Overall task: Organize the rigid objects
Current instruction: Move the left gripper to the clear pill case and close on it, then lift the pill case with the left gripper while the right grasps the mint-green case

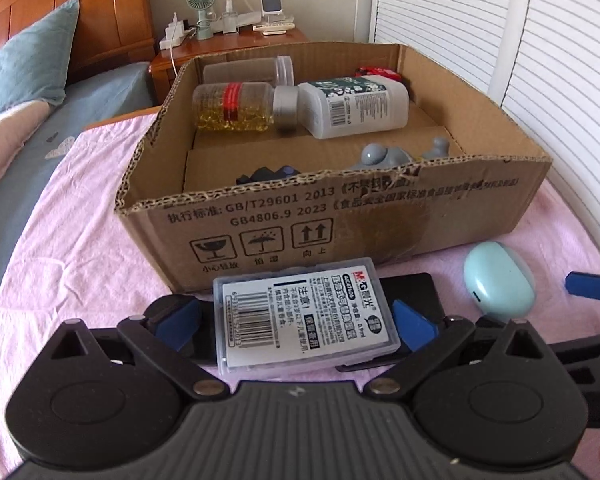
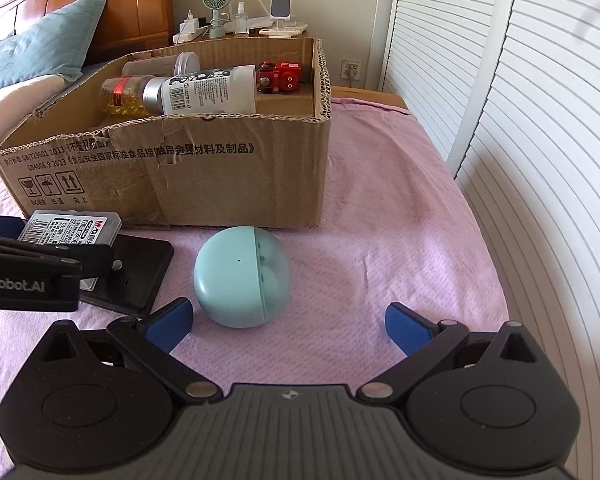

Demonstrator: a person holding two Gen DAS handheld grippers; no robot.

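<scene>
A clear plastic refill case with a white barcode label (image 1: 306,316) lies between the blue pads of my left gripper (image 1: 296,322), on top of a flat black device (image 1: 410,288). The pads stand close at its sides; contact is unclear. The case also shows in the right wrist view (image 2: 72,228). A round teal earbud case (image 2: 242,276) sits on the pink cloth just ahead of my right gripper (image 2: 288,326), which is open and empty. The earbud case also shows in the left wrist view (image 1: 500,278). An open cardboard box (image 1: 340,216) stands behind them.
The box holds a capsule bottle (image 1: 236,106), a white bottle (image 1: 356,106), a clear jar (image 1: 252,70), grey pieces (image 1: 384,156) and a red toy robot (image 2: 280,76). A pink cloth (image 2: 400,220) covers the surface. White louvred doors (image 2: 540,160) stand right, a bed left.
</scene>
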